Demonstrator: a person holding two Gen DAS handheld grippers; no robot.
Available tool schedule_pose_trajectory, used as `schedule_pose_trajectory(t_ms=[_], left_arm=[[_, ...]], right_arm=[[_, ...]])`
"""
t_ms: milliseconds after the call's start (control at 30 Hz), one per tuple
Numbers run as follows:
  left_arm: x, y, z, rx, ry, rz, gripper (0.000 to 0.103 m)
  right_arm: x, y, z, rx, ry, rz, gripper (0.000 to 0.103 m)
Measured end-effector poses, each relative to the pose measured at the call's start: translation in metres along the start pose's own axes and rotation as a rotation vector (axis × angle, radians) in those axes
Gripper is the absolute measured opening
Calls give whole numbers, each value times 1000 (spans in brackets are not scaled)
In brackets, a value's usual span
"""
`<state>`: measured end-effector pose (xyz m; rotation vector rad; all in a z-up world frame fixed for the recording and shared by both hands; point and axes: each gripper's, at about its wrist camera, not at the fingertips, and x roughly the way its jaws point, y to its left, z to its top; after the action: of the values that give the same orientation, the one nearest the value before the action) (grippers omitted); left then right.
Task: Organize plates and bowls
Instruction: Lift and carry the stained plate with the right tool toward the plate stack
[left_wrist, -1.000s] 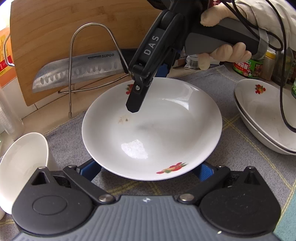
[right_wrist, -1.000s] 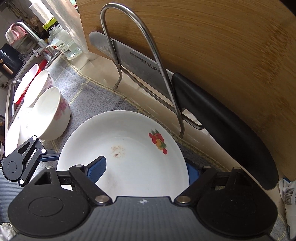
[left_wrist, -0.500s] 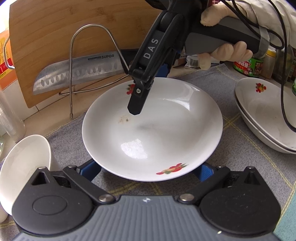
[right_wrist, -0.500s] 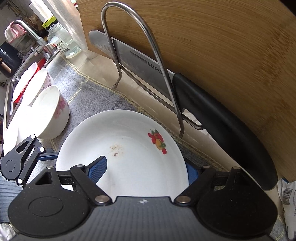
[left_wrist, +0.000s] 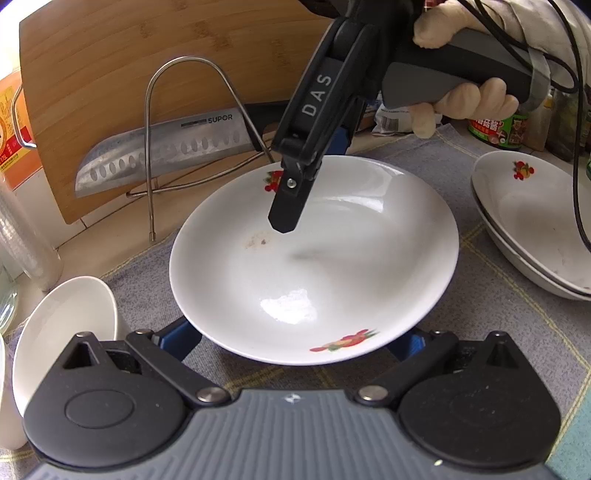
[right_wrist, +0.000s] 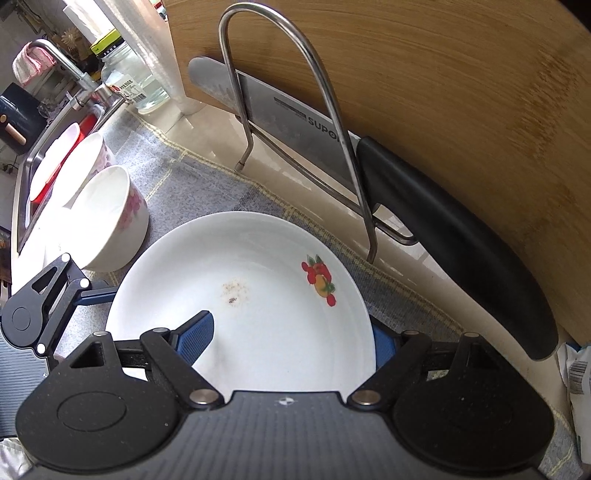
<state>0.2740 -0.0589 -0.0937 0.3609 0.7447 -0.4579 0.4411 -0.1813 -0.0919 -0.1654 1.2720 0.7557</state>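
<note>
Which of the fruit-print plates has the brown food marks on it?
The lone plate between both grippers, marks left of centre. The stacked plates at right show none that I can see.

Two wrist fisheyes, both close over one plate from opposite sides.

The left view looks forward and down from just behind the plate, its near rim right above the camera's own gripper body; it faces the cutting board, the knife and the wire rack, with the right gripper coming in from above. The right view looks down more steeply from the plate's far edge, very near, facing the same board, knife and rack closer up. Both views share the plate, a bowl and the cloth.
</note>
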Motion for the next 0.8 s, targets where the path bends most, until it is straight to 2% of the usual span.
schedule_pose_trajectory(t_ms=[800], left_arm=[[-21, -11, 10, 46, -32, -27, 101]], right_arm=[[-31, 6, -16, 12, -52, -26, 90]])
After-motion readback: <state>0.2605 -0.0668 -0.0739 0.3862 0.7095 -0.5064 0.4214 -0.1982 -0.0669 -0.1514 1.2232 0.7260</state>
